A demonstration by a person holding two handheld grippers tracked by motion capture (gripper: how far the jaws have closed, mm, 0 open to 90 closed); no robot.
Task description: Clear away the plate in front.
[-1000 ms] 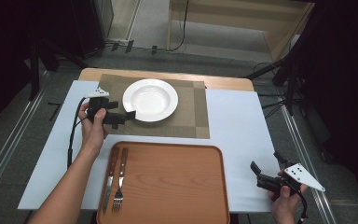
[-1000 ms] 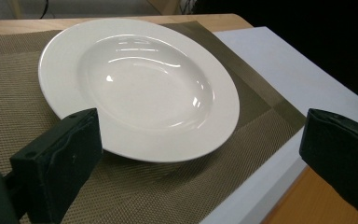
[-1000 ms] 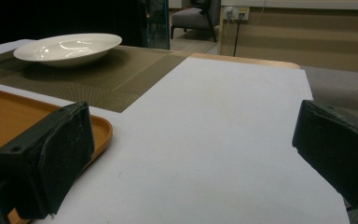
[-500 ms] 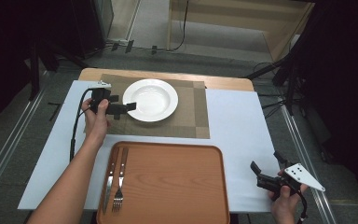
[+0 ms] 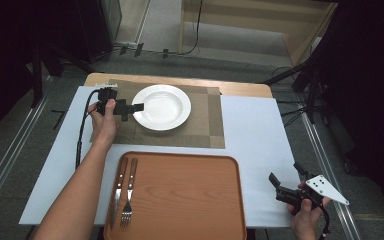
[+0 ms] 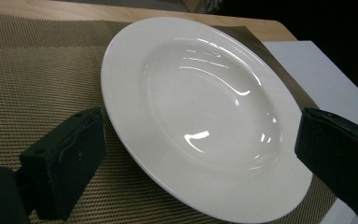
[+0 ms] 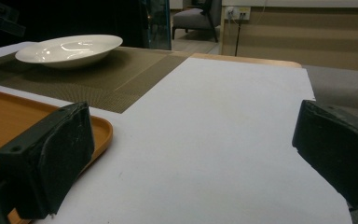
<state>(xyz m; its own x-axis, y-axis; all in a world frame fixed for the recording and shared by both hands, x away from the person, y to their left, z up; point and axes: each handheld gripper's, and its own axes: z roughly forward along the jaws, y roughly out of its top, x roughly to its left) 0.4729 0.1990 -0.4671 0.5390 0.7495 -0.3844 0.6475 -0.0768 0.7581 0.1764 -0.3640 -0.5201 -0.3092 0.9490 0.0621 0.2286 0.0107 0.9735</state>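
White plate (image 5: 161, 106) on mat (image 5: 200, 135), far side of tabletop (image 5: 260, 135). Left gripper (image 5: 139, 107) wide, at near-left rim. Slide one jaw under rim, pinch firmly, lift level. Right gripper (image 5: 286, 181) wide, idle beside tray (image 5: 180, 195).

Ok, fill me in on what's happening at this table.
A person holds a gripper in each hand. The left gripper is at the near-left rim of the white plate, jaws open on either side of the rim, not closed on it. The plate sits on a woven mat. The right gripper waits open at the table's near right corner. A knife and fork lie on the left of the tray.
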